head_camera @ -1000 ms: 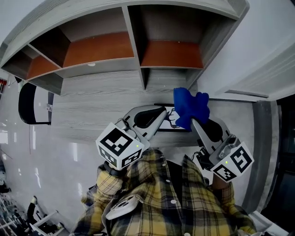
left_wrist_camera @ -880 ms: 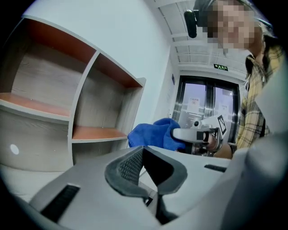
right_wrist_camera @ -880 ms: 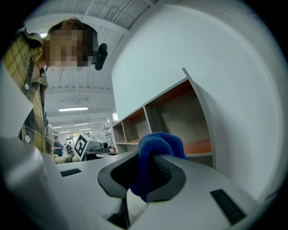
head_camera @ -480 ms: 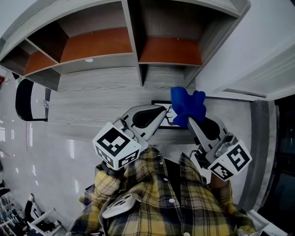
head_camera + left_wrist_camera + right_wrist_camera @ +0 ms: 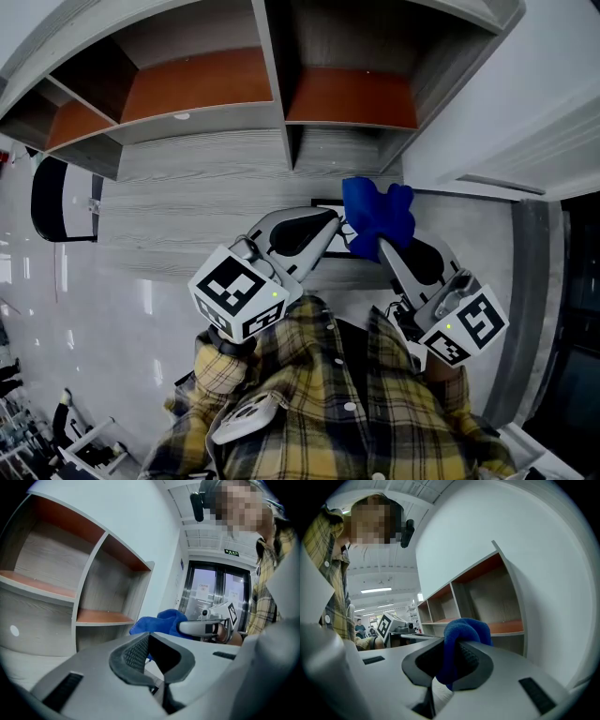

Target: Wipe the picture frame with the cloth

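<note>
Cloth (image 5: 377,217), blue and bunched, sits clamped in the jaws of the right gripper (image 5: 382,249) over the picture frame (image 5: 349,242) on the surface (image 5: 187,216), while the jaws of the left gripper (image 5: 333,225) are together at the frame's edge, near the shelf compartments (image 5: 281,94).

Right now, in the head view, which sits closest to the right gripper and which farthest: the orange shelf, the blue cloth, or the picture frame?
1. Blue cloth, pinched in the right gripper's own jaws.
2. Picture frame, on the desk just beside it, toward the left.
3. Orange shelf, up behind in the cabinet.
</note>
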The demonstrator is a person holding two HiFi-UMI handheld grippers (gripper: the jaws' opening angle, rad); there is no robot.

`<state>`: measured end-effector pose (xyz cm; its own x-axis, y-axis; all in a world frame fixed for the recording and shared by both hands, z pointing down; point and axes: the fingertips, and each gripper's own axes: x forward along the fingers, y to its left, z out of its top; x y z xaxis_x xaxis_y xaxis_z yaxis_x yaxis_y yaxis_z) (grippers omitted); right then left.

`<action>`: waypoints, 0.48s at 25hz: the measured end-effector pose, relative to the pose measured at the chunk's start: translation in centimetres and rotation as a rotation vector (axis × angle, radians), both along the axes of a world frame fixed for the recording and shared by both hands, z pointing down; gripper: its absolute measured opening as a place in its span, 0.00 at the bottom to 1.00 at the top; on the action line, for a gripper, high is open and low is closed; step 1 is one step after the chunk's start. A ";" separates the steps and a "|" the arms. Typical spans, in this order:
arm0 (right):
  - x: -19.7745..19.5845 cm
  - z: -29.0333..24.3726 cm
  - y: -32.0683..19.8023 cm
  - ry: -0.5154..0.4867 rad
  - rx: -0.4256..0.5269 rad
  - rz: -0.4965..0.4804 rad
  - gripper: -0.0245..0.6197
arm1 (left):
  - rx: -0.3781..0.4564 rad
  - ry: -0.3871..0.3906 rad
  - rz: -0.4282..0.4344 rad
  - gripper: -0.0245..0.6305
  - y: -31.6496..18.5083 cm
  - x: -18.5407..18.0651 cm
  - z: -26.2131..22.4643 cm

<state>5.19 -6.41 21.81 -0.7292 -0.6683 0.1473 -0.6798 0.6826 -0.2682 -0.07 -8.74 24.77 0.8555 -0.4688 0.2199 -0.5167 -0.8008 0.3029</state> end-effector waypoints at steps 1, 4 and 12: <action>0.1 0.0 0.0 0.000 -0.001 0.001 0.12 | -0.005 0.003 0.000 0.04 0.0 0.1 0.1; 0.6 0.0 0.1 0.006 -0.002 0.003 0.12 | -0.012 0.007 0.001 0.04 0.2 0.3 0.1; 0.2 0.7 -0.1 0.012 -0.017 -0.002 0.12 | -0.025 0.006 -0.019 0.04 0.2 -0.6 0.8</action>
